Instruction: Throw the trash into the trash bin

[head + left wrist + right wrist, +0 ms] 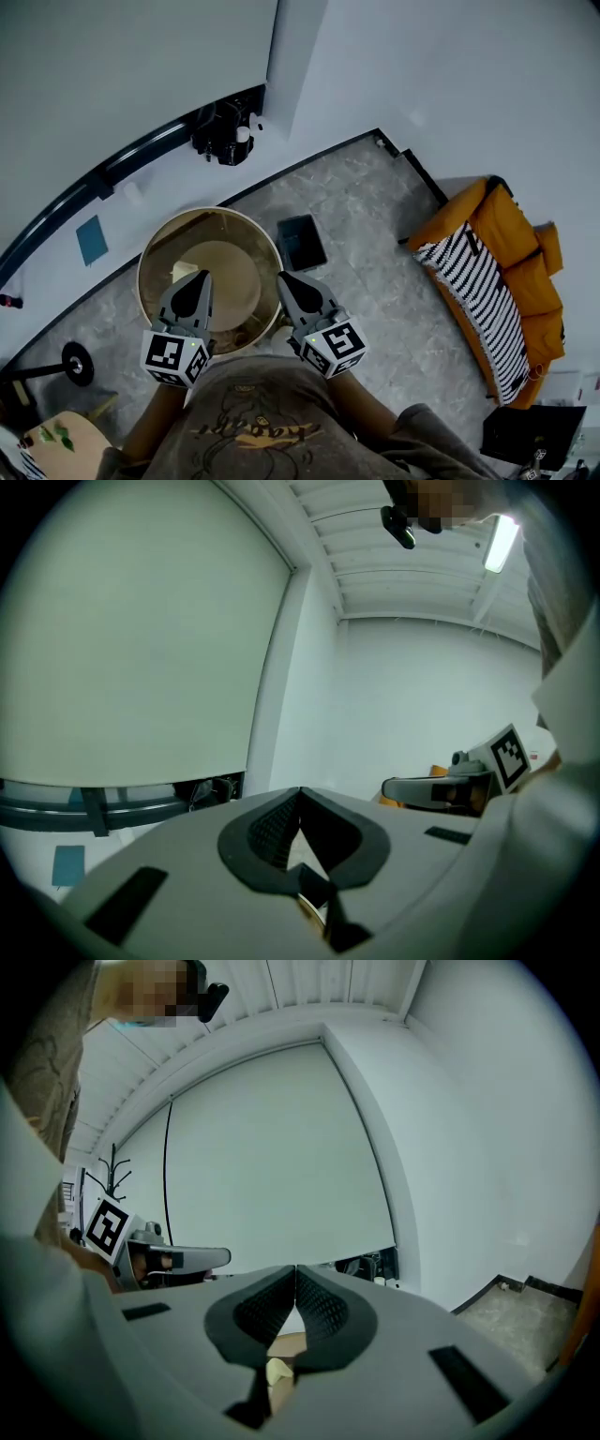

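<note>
I note the left claw (pixel 199 279) and right claw (pixel 287 278) both shut and empty above the round tabletop (pixel 150 255), presumably positioned to approach the pale scrap (pixel 184 272).

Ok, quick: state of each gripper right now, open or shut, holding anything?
Left gripper: shut, nothing held.
Right gripper: shut, nothing held.
</note>
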The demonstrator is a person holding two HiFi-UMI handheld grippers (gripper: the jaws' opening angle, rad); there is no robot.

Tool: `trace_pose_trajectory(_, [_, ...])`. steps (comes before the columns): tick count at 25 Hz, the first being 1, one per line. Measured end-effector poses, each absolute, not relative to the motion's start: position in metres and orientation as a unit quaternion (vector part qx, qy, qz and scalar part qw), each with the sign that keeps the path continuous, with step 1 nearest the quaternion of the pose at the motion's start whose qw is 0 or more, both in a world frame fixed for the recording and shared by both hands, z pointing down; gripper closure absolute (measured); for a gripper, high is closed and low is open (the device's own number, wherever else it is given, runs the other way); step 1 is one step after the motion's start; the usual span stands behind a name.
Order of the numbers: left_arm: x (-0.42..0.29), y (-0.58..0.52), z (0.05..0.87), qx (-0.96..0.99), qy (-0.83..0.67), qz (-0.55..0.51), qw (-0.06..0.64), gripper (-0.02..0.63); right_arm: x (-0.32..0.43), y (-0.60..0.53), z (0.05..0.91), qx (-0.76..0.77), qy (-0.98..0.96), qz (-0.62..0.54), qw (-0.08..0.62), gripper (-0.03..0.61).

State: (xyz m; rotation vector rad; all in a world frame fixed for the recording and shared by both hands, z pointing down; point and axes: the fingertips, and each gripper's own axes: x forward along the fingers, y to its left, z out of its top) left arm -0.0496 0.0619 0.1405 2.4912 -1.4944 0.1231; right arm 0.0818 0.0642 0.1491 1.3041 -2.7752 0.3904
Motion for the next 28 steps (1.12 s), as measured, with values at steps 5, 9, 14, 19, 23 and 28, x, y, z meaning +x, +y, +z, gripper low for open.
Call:
trace_pose_trajectory(5, [-0.066,0.052,0.137,0.827,-0.549,0.035,0.120,0.595,0.059,0.043,0.148,0.375,-0.918,0.129,0.030,0.560])
trace_pose_trajectory(9, [-0.091,0.060,0.138,0.797,-0.591,0.032,0.120,0.594,0.028,0.039,0.151,0.319,-0.938,0.131,0.039,0.560])
trace_pose_trajectory(14, [-0.128,0.079,0.142,0.750,-0.648,0.032,0.129,0.595,-0.017,0.039,0.153,0.239,-0.961,0.128,0.053,0.560])
trace_pose_trajectory(19, [-0.156,0.086,0.149,0.712,-0.688,0.018,0.139,0.595,-0.056,0.040,0.153,0.180,-0.974,0.125,0.057,0.560])
trace_pose_trajectory(23, [-0.167,0.091,0.153,0.692,-0.707,0.012,0.144,0.595,-0.074,0.044,0.152,0.146,-0.980,0.122,0.061,0.560])
trace_pose_trajectory(28, [-0.182,0.092,0.171,0.677,-0.719,0.014,0.158,0.594,-0.088,0.037,0.171,0.133,-0.980,0.124,0.076,0.560])
